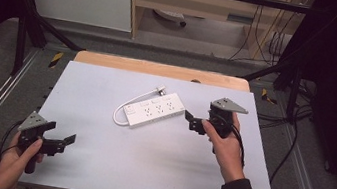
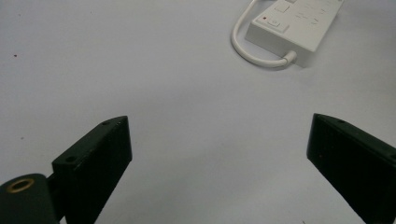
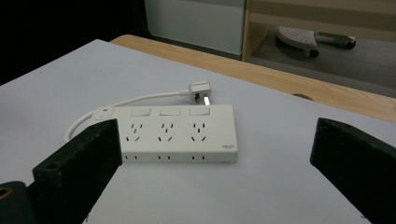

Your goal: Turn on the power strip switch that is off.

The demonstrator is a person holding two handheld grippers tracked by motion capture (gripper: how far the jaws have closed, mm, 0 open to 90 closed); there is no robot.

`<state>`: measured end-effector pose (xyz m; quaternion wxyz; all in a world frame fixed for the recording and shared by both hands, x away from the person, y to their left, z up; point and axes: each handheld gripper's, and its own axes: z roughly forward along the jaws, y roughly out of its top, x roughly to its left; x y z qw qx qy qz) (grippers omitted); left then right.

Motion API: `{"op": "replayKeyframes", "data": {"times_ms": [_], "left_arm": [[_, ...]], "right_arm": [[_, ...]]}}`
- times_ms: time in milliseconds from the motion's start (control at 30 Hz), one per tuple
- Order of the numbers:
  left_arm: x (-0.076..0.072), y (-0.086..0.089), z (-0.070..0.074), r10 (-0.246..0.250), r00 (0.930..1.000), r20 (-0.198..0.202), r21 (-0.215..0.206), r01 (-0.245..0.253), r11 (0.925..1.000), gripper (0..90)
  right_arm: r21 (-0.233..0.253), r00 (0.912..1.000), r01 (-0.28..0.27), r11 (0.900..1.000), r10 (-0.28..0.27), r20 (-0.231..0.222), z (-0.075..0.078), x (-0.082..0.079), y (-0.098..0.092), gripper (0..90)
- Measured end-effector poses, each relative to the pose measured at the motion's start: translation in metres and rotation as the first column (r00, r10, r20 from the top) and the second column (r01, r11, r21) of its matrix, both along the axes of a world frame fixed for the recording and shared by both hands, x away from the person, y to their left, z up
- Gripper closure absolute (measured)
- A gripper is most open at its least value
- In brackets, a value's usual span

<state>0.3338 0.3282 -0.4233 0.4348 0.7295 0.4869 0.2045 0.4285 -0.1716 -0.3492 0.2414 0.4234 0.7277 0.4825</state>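
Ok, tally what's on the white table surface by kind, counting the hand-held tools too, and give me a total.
Power strip with cord and plug: 1
Hand-held tools: 2, left tool and right tool, both with jaws apart and nothing between them
Total: 3

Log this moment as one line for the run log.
left gripper: open, idle near table's front-left | right gripper: open, beside power strip, not touching | plug: unplugged, on white table

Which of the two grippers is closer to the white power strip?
The right gripper, almost at the power strip's end; the left gripper hovers far off near the table's front corner.
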Motion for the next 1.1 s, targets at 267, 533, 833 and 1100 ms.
{"op": "replayKeyframes", "data": {"times_ms": [267,533,833,1100], "left_arm": [[-0.002,0.004,0.005,0.013,0.9989,0.045,-0.010,-0.013,0.9999,7.0],[-0.001,0.005,0.003,0.023,0.9995,0.023,-0.013,-0.023,0.9997,7.0],[0.001,0.004,0.001,0.011,0.9999,0.003,-0.001,-0.011,0.9999,7.0],[0.000,0.001,0.001,0.004,1.0000,0.005,0.000,-0.004,1.0000,7.0]], "right_arm": [[0.023,0.9994,0.027,0.999,-0.027,0.019,0.008,0.010,0.006,4.0],[0.034,0.9997,0.015,0.999,-0.016,0.021,0.013,0.019,0.011,4.5],[0.043,0.9997,0.001,0.999,-0.002,0.024,0.018,0.028,0.023,4.8],[0.032,0.9992,-0.015,0.999,0.014,0.037,0.022,0.036,0.034,4.6]]}}
